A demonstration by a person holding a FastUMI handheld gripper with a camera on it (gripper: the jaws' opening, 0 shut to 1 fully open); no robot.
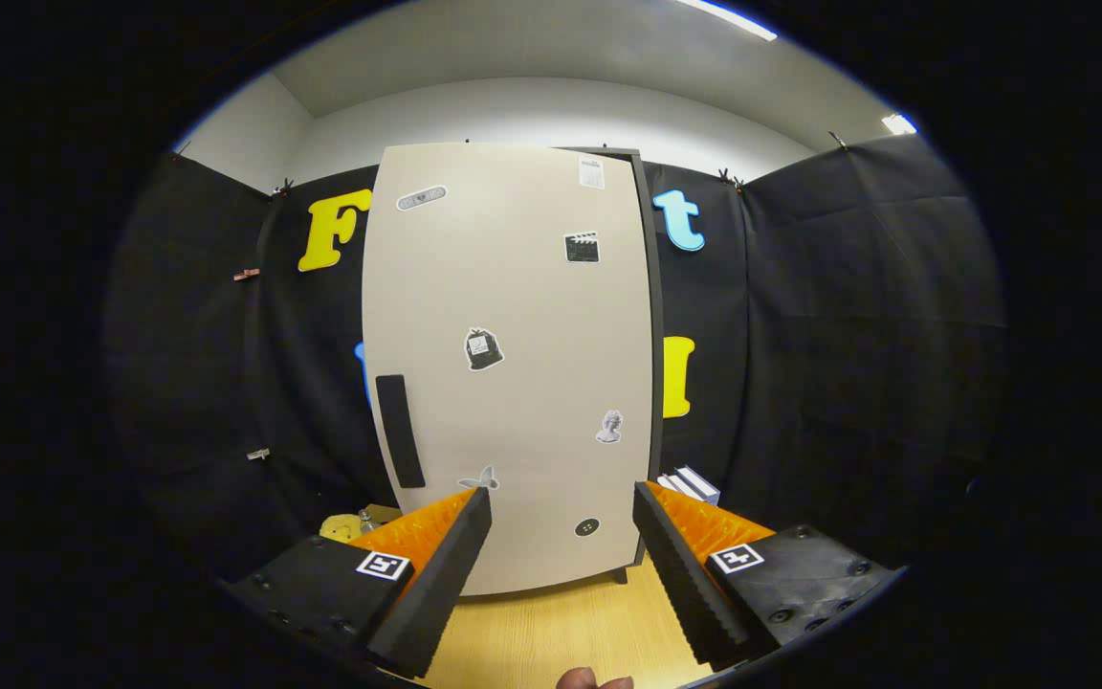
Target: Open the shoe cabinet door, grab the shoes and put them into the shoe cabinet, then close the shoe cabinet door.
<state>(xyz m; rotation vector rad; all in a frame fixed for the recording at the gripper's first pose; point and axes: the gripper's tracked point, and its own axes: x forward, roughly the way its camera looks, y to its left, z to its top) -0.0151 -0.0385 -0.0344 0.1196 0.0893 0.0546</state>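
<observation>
Nearest, at the bottom centre of the frame: a fingertip (594, 680) of the person, just showing over the pale wooden floor (561, 632). Above it, the tool (562, 502), fingers spread wide apart with nothing between them, each finger carrying a square marker near its base; the fingers rise from the lower left and lower right toward the middle of the frame. Just beyond the fingers, centre of frame: the shoe cabinet (513, 364), upright on the floor, its beige door (532, 316) closed and facing the tool. Door bears a dark vertical handle (400, 431) at its lower left edge and several small stickers scattered over the face. Dark cabinet side panel visible along the door's right edge, with a short foot at the bottom right. Lower left, beside the cabinet base: a yellow object (345, 525), kind cannot be told. Lower right, beside the cabinet: a white box-like item (692, 483). Farthest: black cloth wall (848, 335) around the booth, white ceiling above.
</observation>
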